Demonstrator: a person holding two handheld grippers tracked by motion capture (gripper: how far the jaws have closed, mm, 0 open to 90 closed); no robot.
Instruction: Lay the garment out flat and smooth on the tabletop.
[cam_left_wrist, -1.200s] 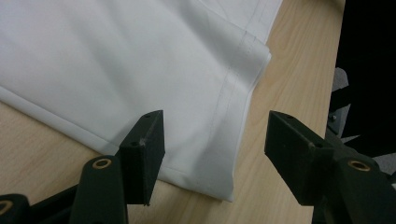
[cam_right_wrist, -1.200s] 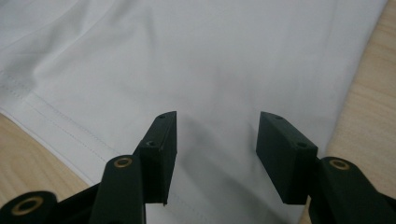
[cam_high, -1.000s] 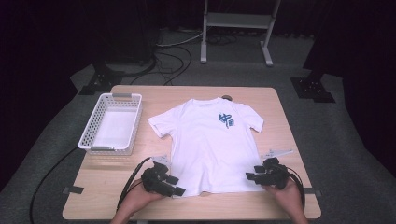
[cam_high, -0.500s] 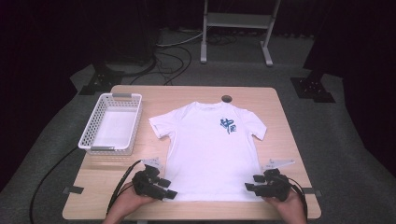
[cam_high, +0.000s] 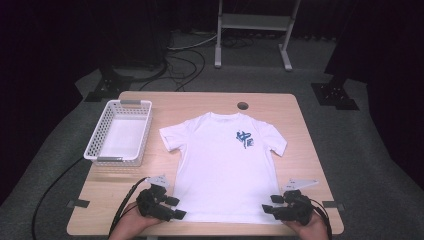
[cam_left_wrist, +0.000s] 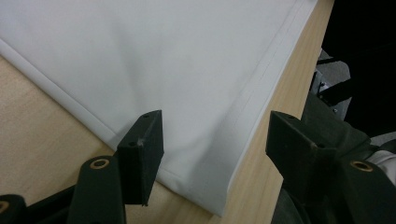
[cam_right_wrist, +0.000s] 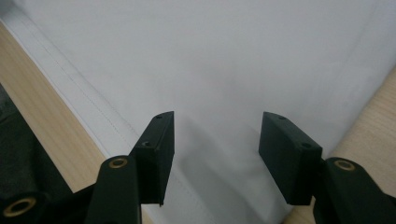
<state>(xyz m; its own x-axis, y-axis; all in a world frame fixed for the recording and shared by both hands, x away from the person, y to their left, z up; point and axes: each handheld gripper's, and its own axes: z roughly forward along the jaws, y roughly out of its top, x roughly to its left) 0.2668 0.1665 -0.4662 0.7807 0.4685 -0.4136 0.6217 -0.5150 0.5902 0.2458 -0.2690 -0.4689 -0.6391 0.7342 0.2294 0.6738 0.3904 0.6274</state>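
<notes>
A white T-shirt (cam_high: 225, 170) with a blue chest print (cam_high: 244, 139) lies flat, front up, on the wooden table (cam_high: 305, 130), its hem toward the near edge. My left gripper (cam_high: 176, 209) is at the hem's left corner and my right gripper (cam_high: 269, 209) at the right corner. In the left gripper view the gripper (cam_left_wrist: 215, 126) stands open, its jaws spread over the shirt's corner (cam_left_wrist: 177, 70). In the right gripper view the gripper (cam_right_wrist: 217, 123) is open too, with smooth white cloth (cam_right_wrist: 224, 56) below and between its jaws. Neither pair pinches the fabric.
A white mesh basket (cam_high: 94, 150) stands empty at the table's left. A round cable hole (cam_high: 243, 106) sits just beyond the collar. Bare wood runs along both sides of the shirt. Stands and cables sit on the dark floor behind the table.
Both grippers have drawn back toward the near edge. The shirt has slid the same way with them, and the cable hole beyond the collar has come into view.
</notes>
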